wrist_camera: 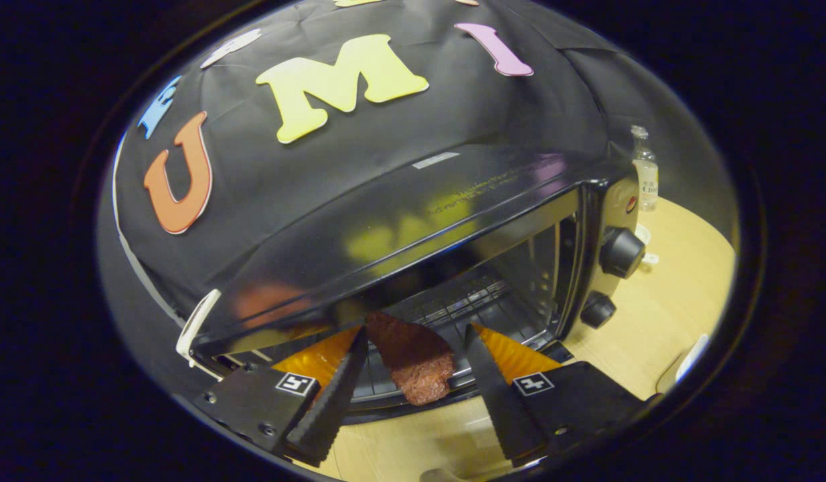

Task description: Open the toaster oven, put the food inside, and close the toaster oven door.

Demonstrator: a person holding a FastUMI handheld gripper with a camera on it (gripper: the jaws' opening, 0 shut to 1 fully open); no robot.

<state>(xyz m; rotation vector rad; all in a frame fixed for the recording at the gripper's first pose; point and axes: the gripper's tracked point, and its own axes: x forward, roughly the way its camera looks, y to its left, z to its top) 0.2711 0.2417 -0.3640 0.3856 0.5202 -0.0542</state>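
Dim booth, light from above. My view's heavily fisheye-bent twd edges. Glossy toaster oven (413, 221) top throws coloured reflections; oven cavity dark. Table (661, 314) bright, sharp focus, no motion blur.

A staged recording booth, not a lived-in kitchen: black cloth (399, 134) hangs as a backdrop close behind a pale wooden table (661, 314). A black toaster oven (453, 221) stands on it, and a small clear bottle (645, 171) sits near the table's far edge, beside the oven.
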